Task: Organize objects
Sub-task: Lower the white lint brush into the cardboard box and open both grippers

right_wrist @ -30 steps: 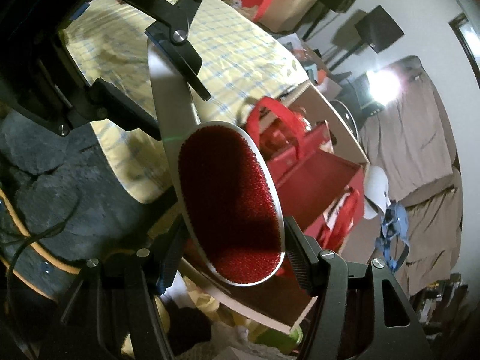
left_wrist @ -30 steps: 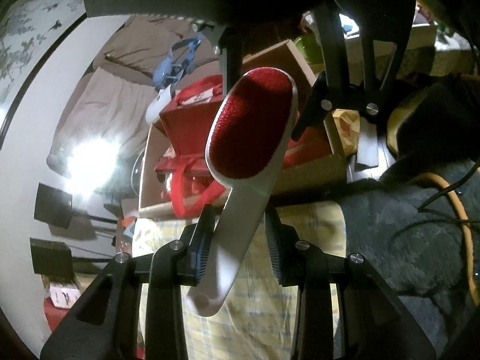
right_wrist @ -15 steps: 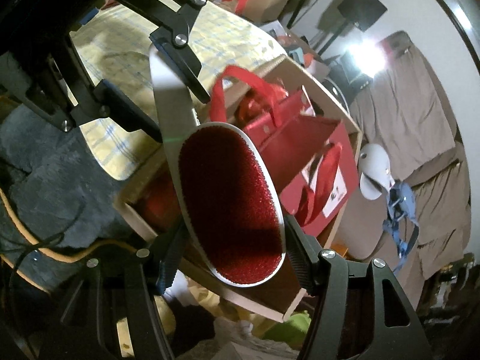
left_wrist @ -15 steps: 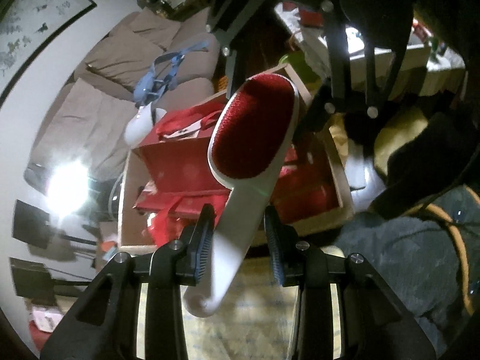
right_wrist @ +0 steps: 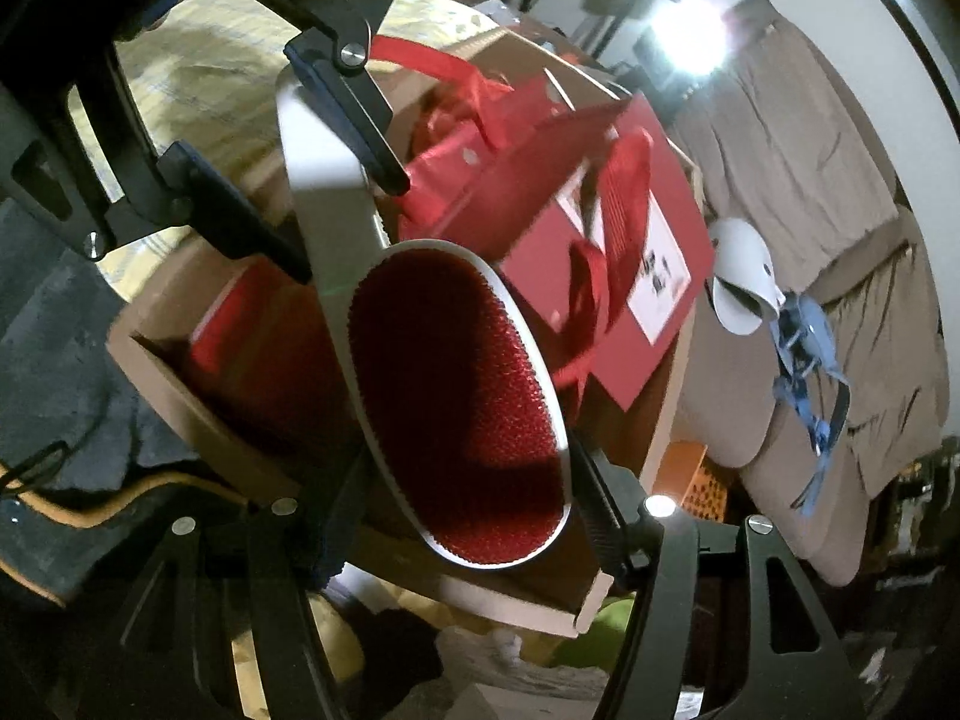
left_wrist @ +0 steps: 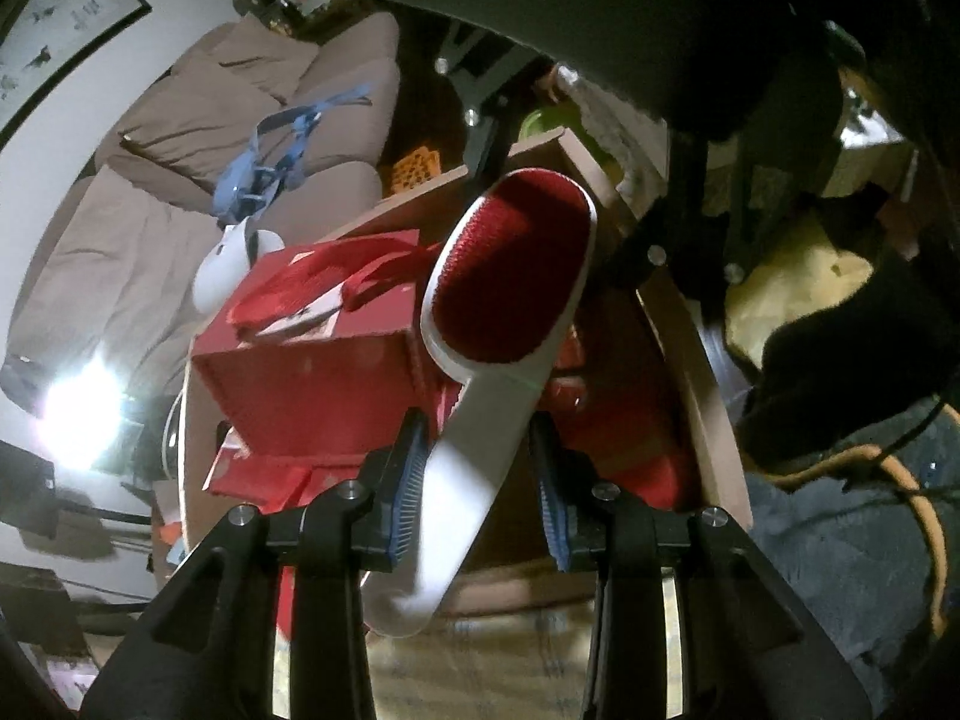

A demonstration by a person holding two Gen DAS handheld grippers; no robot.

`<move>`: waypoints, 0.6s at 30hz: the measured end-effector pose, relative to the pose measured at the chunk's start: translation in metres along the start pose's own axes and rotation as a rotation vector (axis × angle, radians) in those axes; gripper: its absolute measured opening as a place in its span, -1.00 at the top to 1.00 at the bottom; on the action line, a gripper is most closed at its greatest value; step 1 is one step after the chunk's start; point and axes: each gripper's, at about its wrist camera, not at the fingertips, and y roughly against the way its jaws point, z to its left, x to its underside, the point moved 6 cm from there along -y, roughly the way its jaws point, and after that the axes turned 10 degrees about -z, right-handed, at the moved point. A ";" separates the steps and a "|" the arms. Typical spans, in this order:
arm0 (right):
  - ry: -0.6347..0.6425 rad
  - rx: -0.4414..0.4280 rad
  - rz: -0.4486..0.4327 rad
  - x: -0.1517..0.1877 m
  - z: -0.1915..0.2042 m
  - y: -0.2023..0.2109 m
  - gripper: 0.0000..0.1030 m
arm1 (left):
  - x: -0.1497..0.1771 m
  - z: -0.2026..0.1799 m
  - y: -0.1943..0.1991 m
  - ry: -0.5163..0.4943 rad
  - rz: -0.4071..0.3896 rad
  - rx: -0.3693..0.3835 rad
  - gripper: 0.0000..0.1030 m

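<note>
A lint brush (left_wrist: 510,276) with a white handle and an oval red bristle head hangs tilted over an open cardboard box (left_wrist: 690,360). My left gripper (left_wrist: 480,480) is shut on the white handle, its blue pads on either side. My right gripper (right_wrist: 468,510) is shut on the wide red head (right_wrist: 456,396). From the right wrist view the left gripper (right_wrist: 312,150) shows at the top, clamped on the handle. Red gift bags (right_wrist: 600,240) with ribbon handles fill much of the box (right_wrist: 180,384) beneath the brush.
A beige sofa (left_wrist: 150,210) stands behind the box, with a blue strap (left_wrist: 270,162) and a white rounded item (left_wrist: 222,264) on it. A yellow checked cloth (right_wrist: 198,72) lies beside the box. Dark grey rug (left_wrist: 840,540) with an orange cable (left_wrist: 900,468) borders it.
Both grippers carried the brush together from above the yellow cloth to above the cardboard box and lower toward the red bags. Both grips on the brush look unchanged.
</note>
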 end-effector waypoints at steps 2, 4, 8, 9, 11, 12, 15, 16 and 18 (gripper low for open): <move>-0.009 0.010 0.013 0.005 -0.003 -0.004 -0.28 | -0.004 -0.002 -0.007 0.003 -0.010 0.005 0.37; -0.011 0.029 0.030 0.012 -0.005 -0.007 -0.28 | -0.008 -0.004 -0.013 0.011 -0.015 0.013 0.37; -0.009 0.089 0.045 0.020 -0.012 -0.011 -0.28 | -0.014 0.003 -0.019 0.051 -0.026 0.014 0.37; -0.011 0.098 0.048 0.021 -0.013 -0.012 -0.28 | -0.017 0.006 -0.020 0.074 -0.030 0.007 0.35; -0.010 0.129 0.058 0.024 -0.017 -0.013 -0.28 | -0.020 0.014 -0.020 0.104 -0.041 -0.013 0.35; -0.007 0.140 0.058 0.025 -0.017 -0.013 -0.28 | -0.022 0.017 -0.018 0.116 -0.045 -0.021 0.35; 0.005 0.182 0.046 0.026 -0.020 -0.009 -0.34 | -0.024 0.023 -0.017 0.121 -0.051 -0.047 0.18; 0.004 0.198 0.036 0.026 -0.021 -0.005 -0.38 | -0.024 0.026 -0.016 0.121 -0.050 -0.061 0.12; 0.002 0.218 0.022 0.025 -0.024 -0.001 -0.42 | -0.023 0.031 -0.012 0.126 -0.056 -0.097 -0.11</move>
